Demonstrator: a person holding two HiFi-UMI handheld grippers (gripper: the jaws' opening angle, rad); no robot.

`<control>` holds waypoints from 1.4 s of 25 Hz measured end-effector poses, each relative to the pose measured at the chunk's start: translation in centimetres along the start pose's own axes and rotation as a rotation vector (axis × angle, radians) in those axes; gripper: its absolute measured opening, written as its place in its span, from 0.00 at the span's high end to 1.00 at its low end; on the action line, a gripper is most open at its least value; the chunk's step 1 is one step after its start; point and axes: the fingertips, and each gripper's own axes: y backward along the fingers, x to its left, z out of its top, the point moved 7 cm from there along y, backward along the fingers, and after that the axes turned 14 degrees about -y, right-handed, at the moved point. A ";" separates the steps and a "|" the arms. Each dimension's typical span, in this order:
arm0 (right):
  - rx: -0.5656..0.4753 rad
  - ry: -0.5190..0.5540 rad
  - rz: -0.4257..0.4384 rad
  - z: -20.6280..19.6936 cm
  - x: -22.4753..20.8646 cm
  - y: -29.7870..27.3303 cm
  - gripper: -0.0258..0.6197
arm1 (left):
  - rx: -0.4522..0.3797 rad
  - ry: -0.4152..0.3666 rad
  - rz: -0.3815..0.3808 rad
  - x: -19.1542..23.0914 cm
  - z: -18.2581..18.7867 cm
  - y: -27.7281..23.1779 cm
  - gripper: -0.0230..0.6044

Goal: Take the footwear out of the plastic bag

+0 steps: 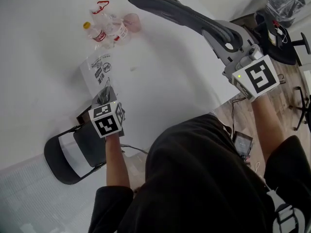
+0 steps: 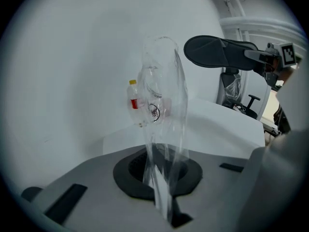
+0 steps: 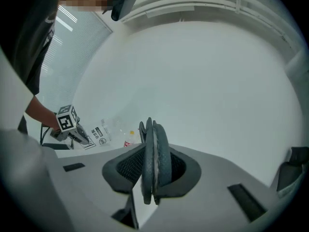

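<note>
**Bag left, slippers right**

On the table (image 1: 170, 76), the plastic bag (image 1: 97, 69) lies at the left, in the left gripper (image 1: 105, 95), with bottles (image 1: 111, 29) just behind. The slippers (image 1: 180, 13), seemingly a stacked pair, are in the right gripper (image 1: 227, 45) over the table's right side. A chair (image 1: 68, 154) stands by the near edge.

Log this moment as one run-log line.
left tool: shut on plastic bag | right tool: shut on slippers, held over table | slippers: out of bag | bottles: on table

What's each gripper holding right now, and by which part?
The left gripper pinches the clear plastic bag by its near edge. The right gripper clamps the pair of dark slippers at one end.
</note>
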 end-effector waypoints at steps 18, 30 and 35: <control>0.167 -0.143 -0.057 -8.7 2.4 0.1 0.84 | 0.061 0.045 -0.194 -9.1 -2.7 -1.3 0.93; 0.179 -0.127 -0.036 -9.0 2.7 0.2 0.84 | 0.090 0.040 -0.217 -9.4 -4.3 -1.1 0.93; 0.185 -0.121 -0.019 -9.0 3.0 0.1 0.84 | 0.104 0.051 -0.212 -9.3 -5.0 -0.7 0.93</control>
